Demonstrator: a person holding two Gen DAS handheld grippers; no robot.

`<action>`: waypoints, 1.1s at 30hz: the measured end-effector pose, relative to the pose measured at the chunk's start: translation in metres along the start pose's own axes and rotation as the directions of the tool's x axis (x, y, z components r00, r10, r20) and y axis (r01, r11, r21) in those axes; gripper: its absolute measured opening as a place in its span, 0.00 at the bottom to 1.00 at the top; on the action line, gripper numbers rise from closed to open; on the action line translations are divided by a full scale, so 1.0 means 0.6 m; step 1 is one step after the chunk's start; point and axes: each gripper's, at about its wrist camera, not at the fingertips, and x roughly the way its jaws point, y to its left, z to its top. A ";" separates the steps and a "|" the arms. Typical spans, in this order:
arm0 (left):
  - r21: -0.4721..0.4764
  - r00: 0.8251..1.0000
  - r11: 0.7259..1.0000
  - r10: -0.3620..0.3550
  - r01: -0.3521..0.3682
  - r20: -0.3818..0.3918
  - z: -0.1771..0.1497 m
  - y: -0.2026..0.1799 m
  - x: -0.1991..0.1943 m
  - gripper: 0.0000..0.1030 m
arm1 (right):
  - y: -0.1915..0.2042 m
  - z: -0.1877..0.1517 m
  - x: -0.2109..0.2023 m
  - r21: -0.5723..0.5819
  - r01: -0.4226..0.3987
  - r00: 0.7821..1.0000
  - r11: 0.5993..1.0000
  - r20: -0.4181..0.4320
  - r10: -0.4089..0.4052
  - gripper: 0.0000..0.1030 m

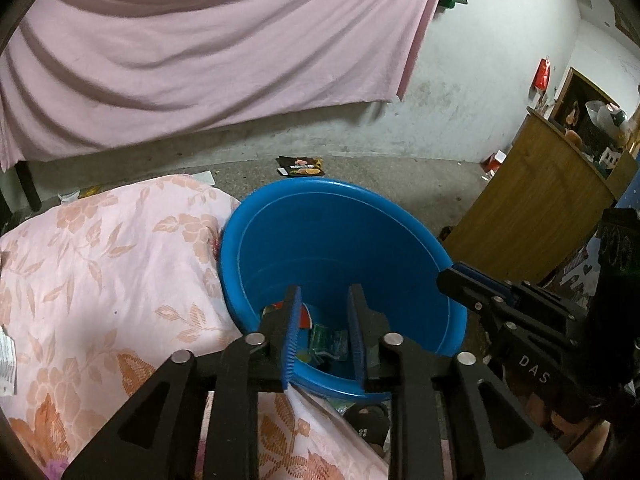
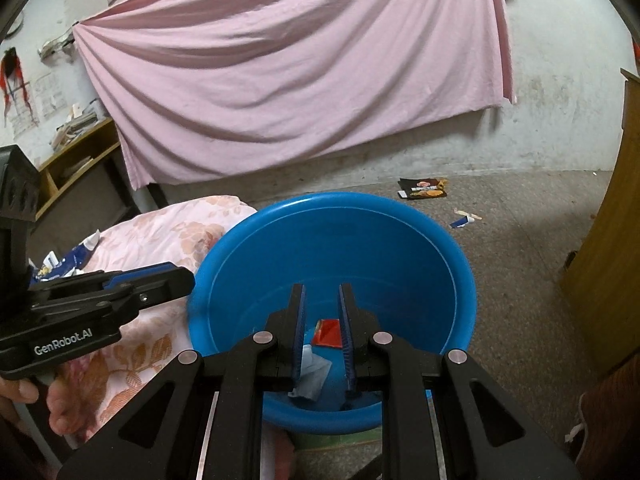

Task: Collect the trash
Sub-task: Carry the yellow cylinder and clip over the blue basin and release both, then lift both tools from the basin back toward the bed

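Note:
A blue plastic basin [image 1: 360,240] [image 2: 400,248] stands beside the bed and holds wrappers: a green one [image 1: 329,341], a red one [image 2: 328,332] and a white one [image 2: 314,372]. My left gripper [image 1: 324,300] is open and empty above the basin's near rim. My right gripper [image 2: 322,294] is open and empty over the basin; it also shows in the left wrist view [image 1: 456,276]. A black snack packet [image 1: 301,166] [image 2: 423,189] lies on the floor behind the basin. A small blue and white scrap [image 2: 466,218] lies near it.
A bed with a pink floral quilt [image 1: 100,280] [image 2: 160,240] is left of the basin, with blue and white wrappers [image 2: 64,264] on it. A pink sheet [image 1: 200,48] hangs on the wall. A wooden cabinet [image 1: 532,208] [image 2: 608,260] stands at right.

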 end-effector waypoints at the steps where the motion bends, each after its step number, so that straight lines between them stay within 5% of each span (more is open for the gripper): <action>1: -0.005 1.000 1.000 0.000 0.000 0.005 0.000 0.001 -0.003 0.21 | 0.000 0.000 -0.001 0.001 0.001 1.000 1.000 0.002 -0.001 0.14; 9: -0.026 0.998 0.999 0.025 -0.024 0.065 0.000 0.015 -0.036 0.26 | 0.009 0.007 -0.015 -0.002 0.003 0.999 1.000 0.041 -0.003 0.17; 15: -0.033 0.989 0.999 0.047 -0.043 0.141 -0.004 0.023 -0.080 0.30 | 0.030 0.021 -0.037 -0.017 -0.003 0.994 1.000 0.107 0.005 0.32; 18: -0.048 0.976 0.997 0.068 -0.059 0.208 -0.008 0.033 -0.116 0.43 | 0.047 0.031 -0.050 -0.022 -0.003 0.988 1.000 0.156 0.006 0.42; 21: -0.070 0.957 0.994 0.096 -0.080 0.275 -0.013 0.050 -0.158 0.54 | 0.066 0.042 -0.064 -0.027 -0.005 0.977 1.000 0.214 0.010 0.47; 23: -0.085 0.939 0.991 0.126 -0.103 0.320 -0.018 0.065 -0.188 0.69 | 0.080 0.047 -0.071 -0.035 -0.007 0.968 0.999 0.251 0.015 0.56; 25: -0.101 0.918 0.987 0.151 -0.122 0.366 -0.025 0.080 -0.218 0.84 | 0.095 0.051 -0.078 -0.036 -0.022 0.957 0.999 0.289 0.031 0.78; 26: -0.108 0.906 0.985 0.167 -0.135 0.388 -0.029 0.085 -0.231 0.92 | 0.102 0.053 -0.081 -0.035 -0.033 0.951 0.999 0.307 0.042 0.79; 33: -0.157 0.806 0.951 0.309 -0.266 0.505 -0.068 0.127 -0.317 0.98 | 0.165 0.056 -0.098 -0.078 -0.102 0.889 0.992 0.440 0.126 1.00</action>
